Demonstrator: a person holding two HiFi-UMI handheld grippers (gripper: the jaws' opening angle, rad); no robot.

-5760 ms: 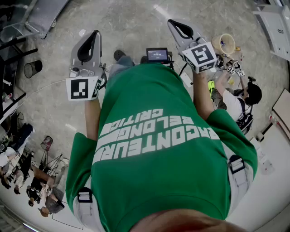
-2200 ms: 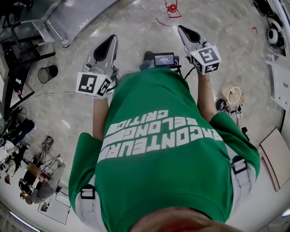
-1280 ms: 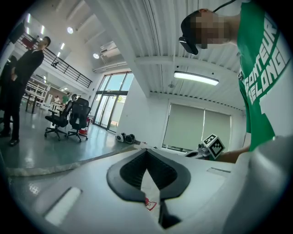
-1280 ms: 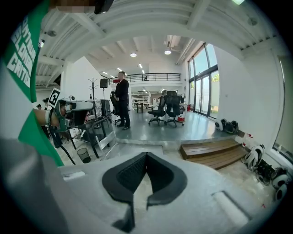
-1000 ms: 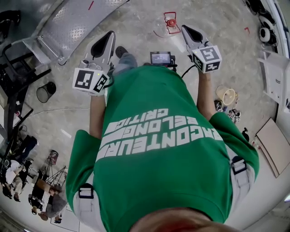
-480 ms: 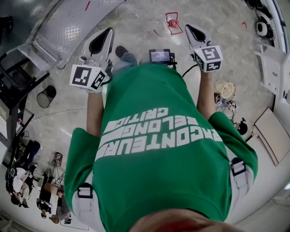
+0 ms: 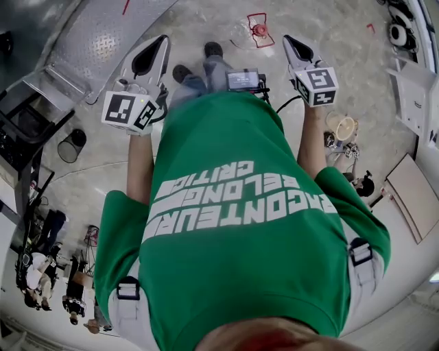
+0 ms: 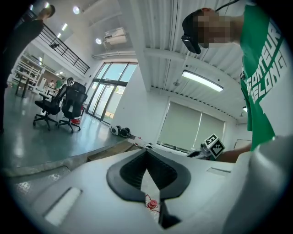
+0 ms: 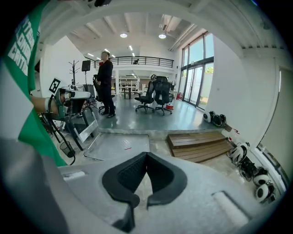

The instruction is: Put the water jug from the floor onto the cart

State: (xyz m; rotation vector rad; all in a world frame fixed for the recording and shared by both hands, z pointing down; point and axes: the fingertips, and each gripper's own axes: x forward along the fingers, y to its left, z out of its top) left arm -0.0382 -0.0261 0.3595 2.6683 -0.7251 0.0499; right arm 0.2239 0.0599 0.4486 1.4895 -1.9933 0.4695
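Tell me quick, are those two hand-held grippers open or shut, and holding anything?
Left hand-held gripper: closed, jaw tips together, holding nothing.
Right hand-held gripper: closed, jaw tips together, holding nothing.

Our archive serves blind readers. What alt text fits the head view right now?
Seen from above, a person in a green shirt holds the left gripper and right gripper forward, both shut and empty. A red-capped water jug sits on the floor ahead; a metal ramp lies upper left.

The pale stone floor [image 7: 195,17] carries a clear, red-capped water jug [image 7: 255,31], a metal tread-plate platform [image 7: 89,41] and a black wastebasket [image 7: 70,145].
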